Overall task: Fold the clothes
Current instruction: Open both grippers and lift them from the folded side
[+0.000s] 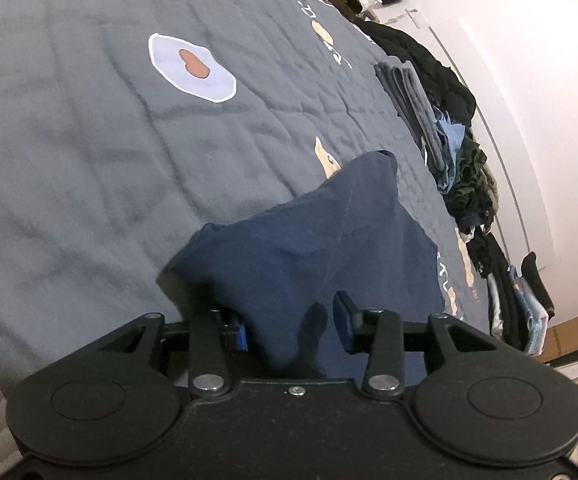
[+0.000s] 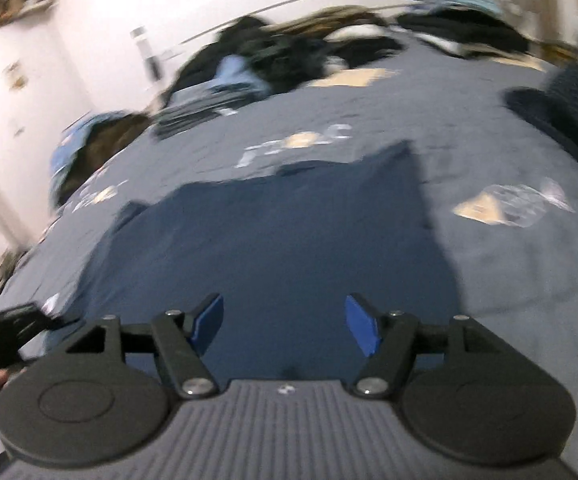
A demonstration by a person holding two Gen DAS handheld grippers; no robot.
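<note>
While both claws hang over the bed, the navy garment (image 2: pixel 281 248) lies spread on the grey quilt (image 1: pixel 89 152).

Left claw (image 1: pixel 293 324) is partly open, a bunched fold of the navy cloth sitting loose between its pads, not pinched. Right claw (image 2: pixel 285 328) is spread wide above the flat part, nothing in it. Messy clothes pile (image 1: pixel 461 152) along the far edge by the wall.

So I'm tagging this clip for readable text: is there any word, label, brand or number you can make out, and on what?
None can be read.
White lettering on the grey bedspread, far edge: tilted, too distorted to read.
More lettering beside the navy garment, near edge: partly hidden, illegible.
Bedspread lettering in the right wrist view: blurred.
Papers on the wall: too small and blurred.
</note>
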